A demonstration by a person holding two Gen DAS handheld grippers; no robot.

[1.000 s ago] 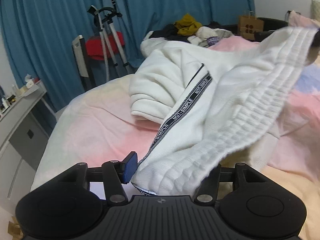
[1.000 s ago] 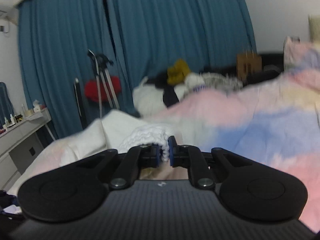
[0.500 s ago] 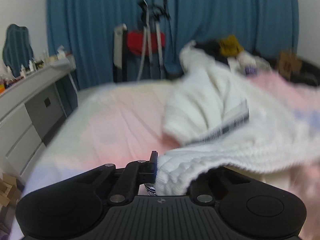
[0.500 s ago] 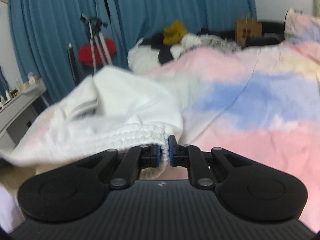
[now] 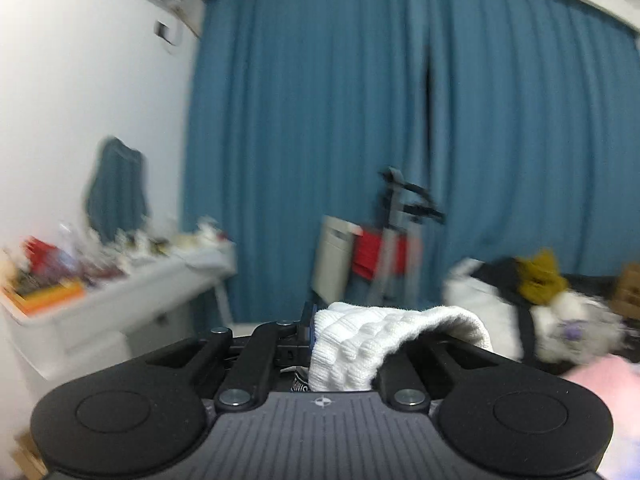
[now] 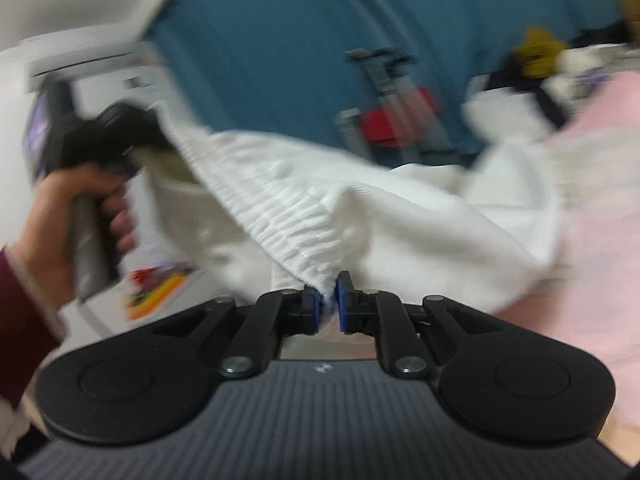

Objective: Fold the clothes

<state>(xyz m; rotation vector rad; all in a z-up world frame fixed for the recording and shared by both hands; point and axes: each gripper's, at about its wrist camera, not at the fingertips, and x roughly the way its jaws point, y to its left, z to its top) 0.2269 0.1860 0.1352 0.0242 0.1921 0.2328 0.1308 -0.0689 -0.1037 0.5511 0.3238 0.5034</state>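
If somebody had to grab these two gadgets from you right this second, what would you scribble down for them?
Left hand-held gripper: shut on the ribbed waistband of the white garment, at one end.
Right hand-held gripper: shut on the waistband's other end.
Where things are: the waistband is stretched between the two, lifted; the rest of the garment trails toward the pink bedspread. More clothes are piled at the bed's far end.
Done: garment picked up by both ends.
Left: lay it flat, fold it, then probably the pile.
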